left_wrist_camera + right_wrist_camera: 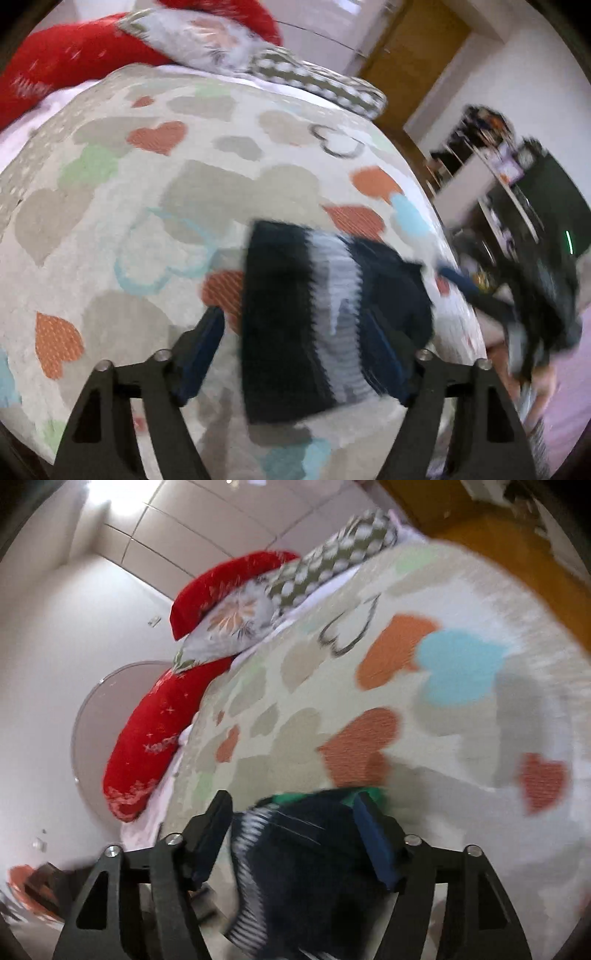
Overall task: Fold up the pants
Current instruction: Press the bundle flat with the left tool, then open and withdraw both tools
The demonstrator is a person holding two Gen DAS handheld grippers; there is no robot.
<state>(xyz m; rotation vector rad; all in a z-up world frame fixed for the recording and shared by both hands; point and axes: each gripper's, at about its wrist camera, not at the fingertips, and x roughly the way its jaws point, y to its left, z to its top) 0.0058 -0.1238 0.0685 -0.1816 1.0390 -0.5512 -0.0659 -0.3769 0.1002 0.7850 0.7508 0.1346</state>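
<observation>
The pants (295,325) are dark navy with a white striped band, folded into a compact block on the heart-print bedspread (147,206). In the left wrist view my left gripper (299,332) is open, its fingers on either side of the block. In the right wrist view the pants (306,867) lie between the fingers of my right gripper (295,819), which is open; a bit of green shows at the pants' far edge. The right gripper also shows, blurred, at the right of the left wrist view (524,325). Both views are motion-blurred.
Red pillows (74,55), a grey floral pillow (207,40) and a dotted pillow (314,77) lie at the head of the bed. The bed's right edge (454,258) drops to the floor. A wooden door (413,48) and cluttered shelves (517,177) stand beyond.
</observation>
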